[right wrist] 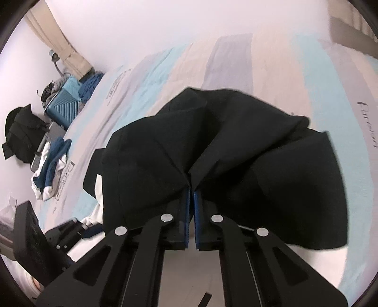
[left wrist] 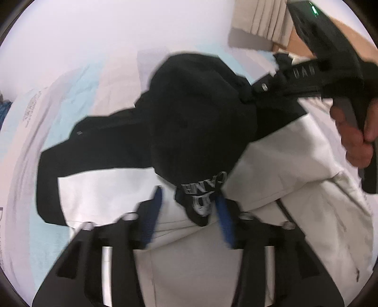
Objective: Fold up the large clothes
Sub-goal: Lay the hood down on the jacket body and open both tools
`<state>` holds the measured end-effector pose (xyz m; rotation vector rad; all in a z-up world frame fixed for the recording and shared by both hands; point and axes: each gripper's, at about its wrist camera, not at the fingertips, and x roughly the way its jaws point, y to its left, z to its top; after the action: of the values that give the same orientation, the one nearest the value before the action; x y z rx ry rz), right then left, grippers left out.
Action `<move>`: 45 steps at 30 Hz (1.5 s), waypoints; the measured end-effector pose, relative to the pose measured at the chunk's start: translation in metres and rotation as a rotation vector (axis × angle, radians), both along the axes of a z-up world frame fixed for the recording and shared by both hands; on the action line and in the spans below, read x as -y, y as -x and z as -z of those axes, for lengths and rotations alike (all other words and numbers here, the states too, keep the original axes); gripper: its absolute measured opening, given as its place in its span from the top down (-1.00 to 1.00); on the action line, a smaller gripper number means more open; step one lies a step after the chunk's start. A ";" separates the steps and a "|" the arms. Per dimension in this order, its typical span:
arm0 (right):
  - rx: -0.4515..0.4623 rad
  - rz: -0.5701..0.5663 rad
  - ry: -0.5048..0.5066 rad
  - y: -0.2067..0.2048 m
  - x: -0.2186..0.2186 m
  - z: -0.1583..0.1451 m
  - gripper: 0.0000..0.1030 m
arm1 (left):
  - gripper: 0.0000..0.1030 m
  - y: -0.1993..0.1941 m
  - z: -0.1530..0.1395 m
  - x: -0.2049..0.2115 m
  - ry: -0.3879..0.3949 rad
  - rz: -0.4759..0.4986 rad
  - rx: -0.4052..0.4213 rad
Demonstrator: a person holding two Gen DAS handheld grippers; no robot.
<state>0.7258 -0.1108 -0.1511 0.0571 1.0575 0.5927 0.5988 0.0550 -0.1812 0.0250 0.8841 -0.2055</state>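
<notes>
A black and white jacket lies on the striped bedspread. Its black upper part is bunched up, and its white lower part spreads toward me. My left gripper is open, its blue pads either side of a black printed corner of the jacket. My right gripper is shut on a fold of the black cloth and holds it lifted. The right gripper also shows in the left wrist view, pinching the cloth at upper right.
Beige curtains hang at the back. Beside the bed stand a blue suitcase, a black bag and a pile of blue and white clothes. The left gripper's body shows at lower left.
</notes>
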 end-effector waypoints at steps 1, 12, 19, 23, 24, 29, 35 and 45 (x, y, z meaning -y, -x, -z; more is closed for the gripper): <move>0.008 0.006 0.003 0.005 0.003 -0.003 0.97 | -0.10 0.004 -0.005 -0.002 -0.005 -0.006 0.011; 0.041 0.050 0.140 0.069 0.034 0.019 0.98 | -0.32 0.035 0.000 -0.015 -0.008 -0.037 -0.014; 0.045 0.053 0.276 0.075 0.037 0.055 0.97 | -0.32 0.038 0.020 -0.022 -0.030 -0.057 -0.058; 0.033 0.060 0.306 0.073 0.034 0.073 0.97 | -0.32 0.041 0.025 -0.028 -0.041 -0.058 -0.066; 0.028 0.056 0.314 0.071 0.033 0.078 0.97 | -0.32 0.040 0.027 -0.029 -0.042 -0.057 -0.068; 0.022 0.037 0.351 0.070 0.031 0.101 0.97 | -0.48 0.037 0.031 -0.034 -0.044 -0.071 -0.079; 0.061 0.051 0.353 0.077 0.032 0.095 0.45 | -0.62 0.038 0.033 -0.040 -0.032 -0.086 -0.092; 0.136 0.078 0.324 0.107 0.042 0.060 -0.48 | -0.70 0.048 0.030 -0.042 -0.037 -0.099 -0.113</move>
<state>0.6183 -0.1526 -0.2111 -0.2220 1.0027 0.3445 0.5509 0.0972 -0.2108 0.0034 0.9992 -0.0986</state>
